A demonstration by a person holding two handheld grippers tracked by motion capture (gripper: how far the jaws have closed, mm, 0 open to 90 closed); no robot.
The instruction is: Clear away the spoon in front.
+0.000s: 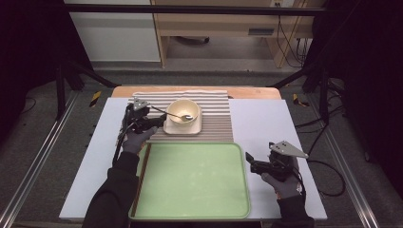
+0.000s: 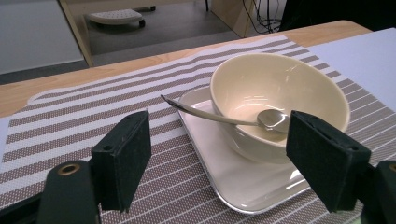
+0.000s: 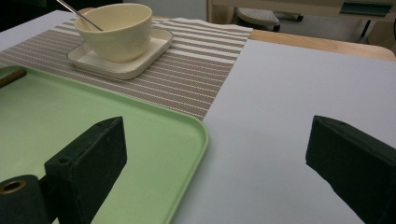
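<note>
A cream bowl [image 1: 183,110] stands on a square cream plate [image 1: 182,127] on a striped placemat [image 1: 216,121]. A metal spoon [image 1: 172,114] rests in the bowl, its handle sticking out to the left. My left gripper [image 1: 161,119] is just left of the plate, open and pointing at it. In the left gripper view the bowl [image 2: 280,88], the spoon [image 2: 219,119] and the plate [image 2: 224,179] sit close ahead of the open gripper [image 2: 224,161]. My right gripper [image 1: 249,161] stands open by the right edge of the green tray [image 1: 192,183], with nothing between its jaws.
A brown wooden stick [image 1: 141,175] lies along the green tray's left edge. In the right gripper view the tray's corner [image 3: 187,135] lies under the left jaw and the white table surface [image 3: 289,93] spreads to the right. A black frame surrounds the table.
</note>
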